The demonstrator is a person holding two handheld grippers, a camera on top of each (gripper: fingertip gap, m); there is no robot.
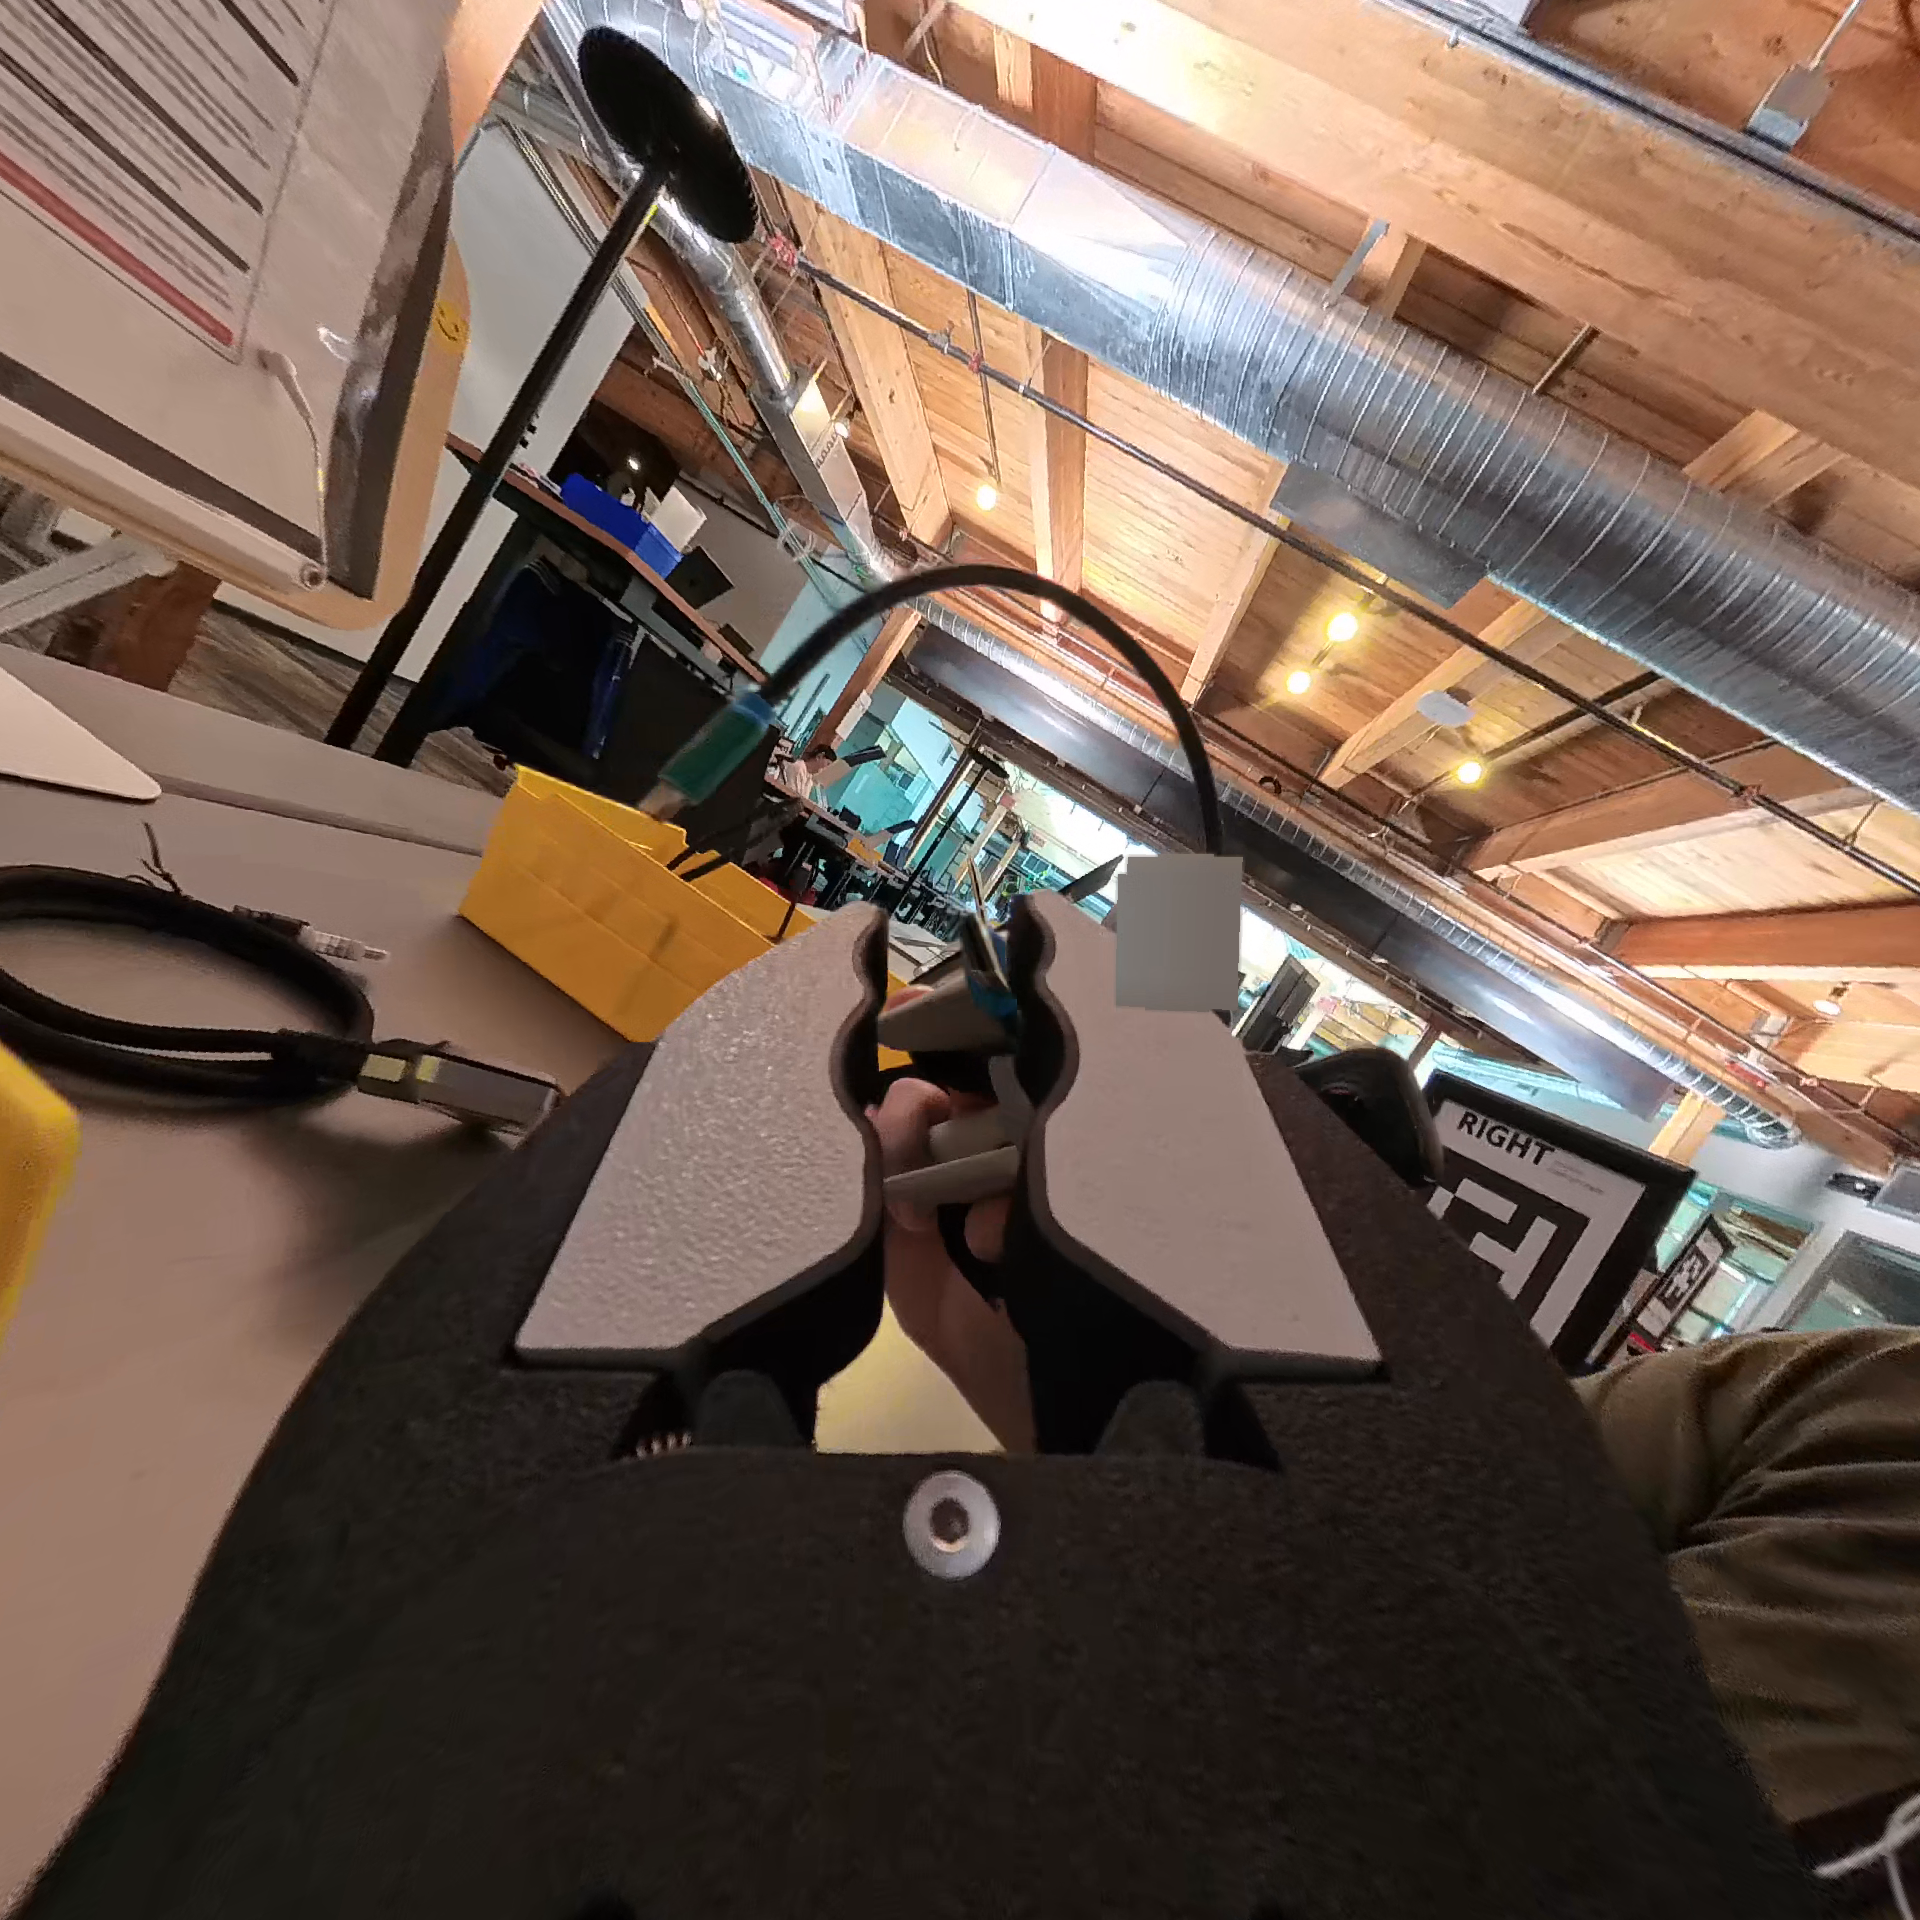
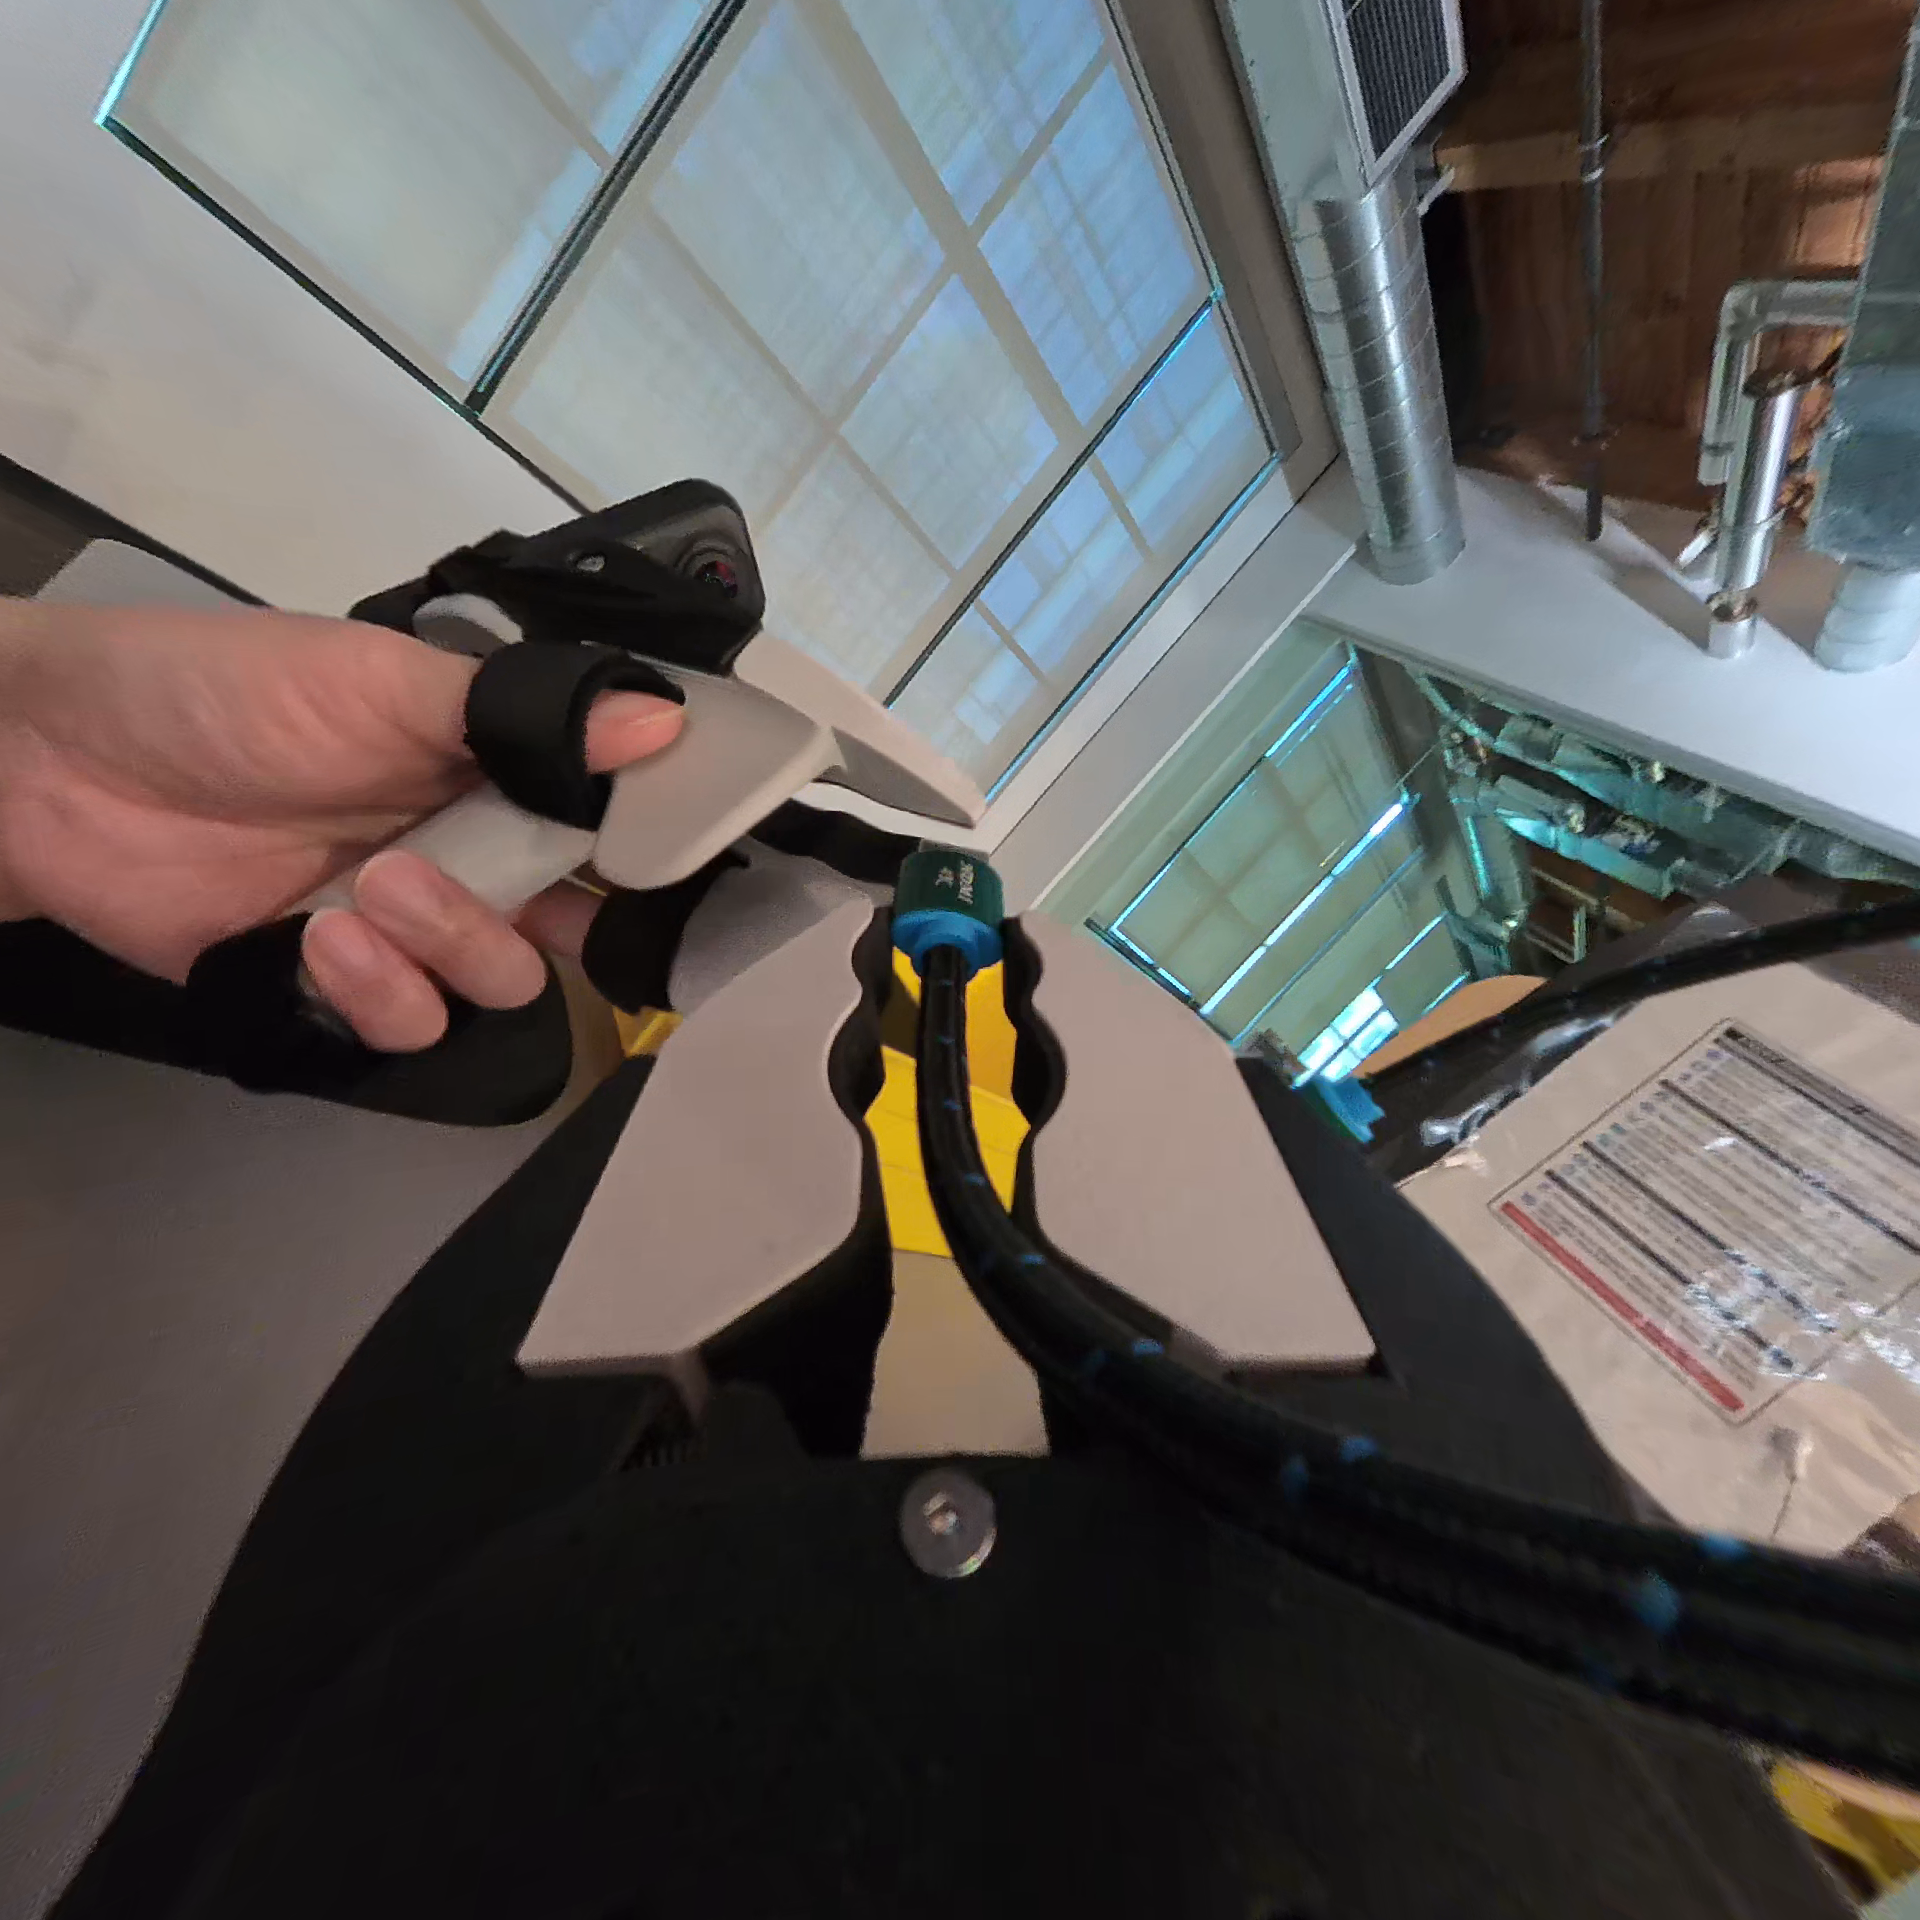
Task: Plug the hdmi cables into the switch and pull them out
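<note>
The right gripper (image 2: 948, 940), tilting upward, is clenching the black braided cable (image 2: 1049, 1288) just behind its green plug (image 2: 951, 883), holding it in the air. No switch is showing, so I judge plugging is not yet under way. The left gripper (image 1: 954, 940), also angling up, has its jaws nearly together; whether they are gripping anything I cannot tell, while another cable (image 1: 208, 997) is lying on the bench (image 1: 156, 1351).

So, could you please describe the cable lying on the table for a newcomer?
Start at the grey table and find the yellow bin. Beside it lies a coiled black cable; its plug is grey metal, unlike the green plug in the right gripper.
</note>
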